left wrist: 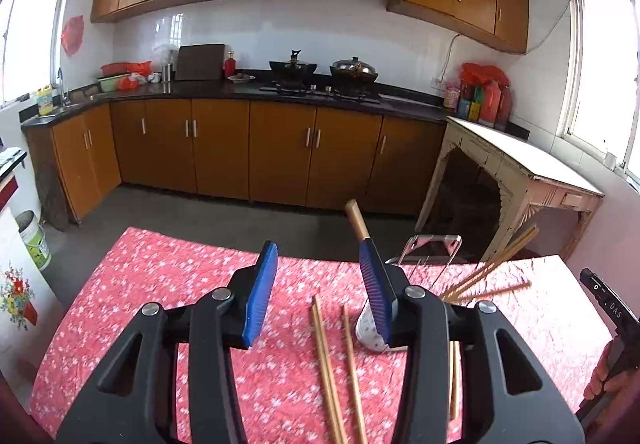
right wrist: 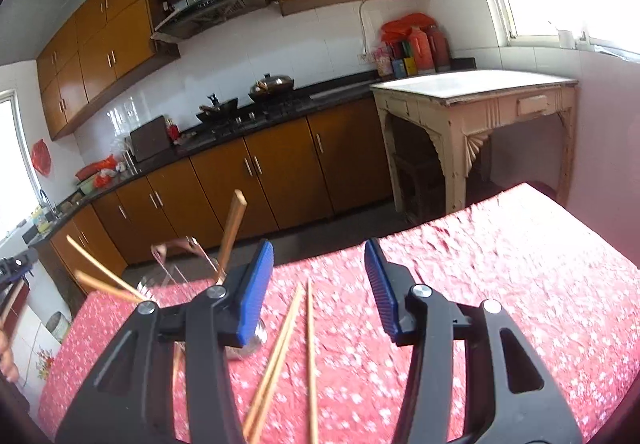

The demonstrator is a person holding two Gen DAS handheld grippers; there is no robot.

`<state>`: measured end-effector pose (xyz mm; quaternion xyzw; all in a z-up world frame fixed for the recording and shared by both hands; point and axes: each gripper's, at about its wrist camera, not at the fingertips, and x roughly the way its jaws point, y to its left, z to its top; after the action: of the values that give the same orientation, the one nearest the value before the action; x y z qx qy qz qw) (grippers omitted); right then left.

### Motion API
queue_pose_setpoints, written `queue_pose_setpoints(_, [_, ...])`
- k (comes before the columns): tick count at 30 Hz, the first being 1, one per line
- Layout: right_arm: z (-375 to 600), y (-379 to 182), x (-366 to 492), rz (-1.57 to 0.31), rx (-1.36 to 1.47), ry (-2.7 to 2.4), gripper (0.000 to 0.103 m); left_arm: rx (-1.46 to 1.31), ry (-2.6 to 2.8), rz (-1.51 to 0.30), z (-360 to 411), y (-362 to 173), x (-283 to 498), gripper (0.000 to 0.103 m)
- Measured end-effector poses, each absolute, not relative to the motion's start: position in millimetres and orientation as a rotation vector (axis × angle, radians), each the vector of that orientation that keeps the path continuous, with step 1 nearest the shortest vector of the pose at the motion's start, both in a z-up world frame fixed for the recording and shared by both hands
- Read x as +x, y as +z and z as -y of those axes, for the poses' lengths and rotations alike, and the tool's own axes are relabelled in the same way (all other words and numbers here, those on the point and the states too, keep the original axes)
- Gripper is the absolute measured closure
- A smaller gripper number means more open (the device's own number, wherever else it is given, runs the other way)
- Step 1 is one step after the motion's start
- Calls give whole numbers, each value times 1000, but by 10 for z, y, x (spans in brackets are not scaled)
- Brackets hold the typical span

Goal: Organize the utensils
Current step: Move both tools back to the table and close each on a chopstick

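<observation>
Three loose wooden chopsticks [left wrist: 328,364] lie on the red flowered tablecloth [left wrist: 160,284]. My left gripper [left wrist: 319,244] hovers open over them, with nothing between its blue pads. Behind its right finger a metal utensil holder [left wrist: 432,248] holds a wooden-handled utensil [left wrist: 356,220] and several chopsticks [left wrist: 492,272]. In the right wrist view my right gripper [right wrist: 318,244] is also open and empty above the same loose chopsticks [right wrist: 276,356]. The utensil holder [right wrist: 176,248] stands at its left, partly hidden by the left finger.
The table's far edge [right wrist: 460,216] drops to a grey floor. Brown kitchen cabinets [left wrist: 280,152] and a stove with pots stand beyond. A cream side table [left wrist: 520,164] is at the right. A bucket [left wrist: 34,240] sits on the floor at the left. A hand [left wrist: 600,376] shows at the right edge.
</observation>
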<state>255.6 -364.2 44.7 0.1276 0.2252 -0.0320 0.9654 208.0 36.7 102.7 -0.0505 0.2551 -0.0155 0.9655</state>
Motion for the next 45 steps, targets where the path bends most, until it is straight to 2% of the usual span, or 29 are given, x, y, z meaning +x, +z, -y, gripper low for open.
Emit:
queue_pose_setpoints(5, [3581,22,2477,-553,234,-58,56,-90,-12,-571,-431,683,1899,57])
queue_pose_setpoints(9, [3410,-399,2512,-678,206,-28,56,-86,-24,-666,-428,212,1818,56])
queue_pose_setpoints(14, [3162,-877,2576,-818,160,18,66,-112,-66,-803,-396,-368,1820,56])
queue_pose_setpoints(20, [3014,-1135,2656,-896,109,12,68,-121,-115,-876,-322,-715,1833,58])
queue_pose_setpoints(22, [3024,-1144,2687,-889,93,0,73,-115,-124,-884,-295,-766,1802,59])
queue_pose_setpoints(24, [3034,-1134,2711,-892,72,-17,91,-108,-136,-891,-263,-809,1796,61])
queue_pose_setpoints(25, [3069,-1132,2724,-895,85,-24,95,-106,-145,-896,-244,-827,1797,62])
queue_pose_setpoints(31, [3380,-1114,2754,-890,204,-87,95,-93,-175,-932,-129,-929,1854,74])
queue_pose_setpoints(41, [3343,-1118,2838,-893,185,-81,95,-67,-176,-941,23,-965,2014,92])
queue_pose_setpoints(45, [3321,-1119,2867,-890,174,-76,95,-92,-158,-946,-25,-959,2067,94])
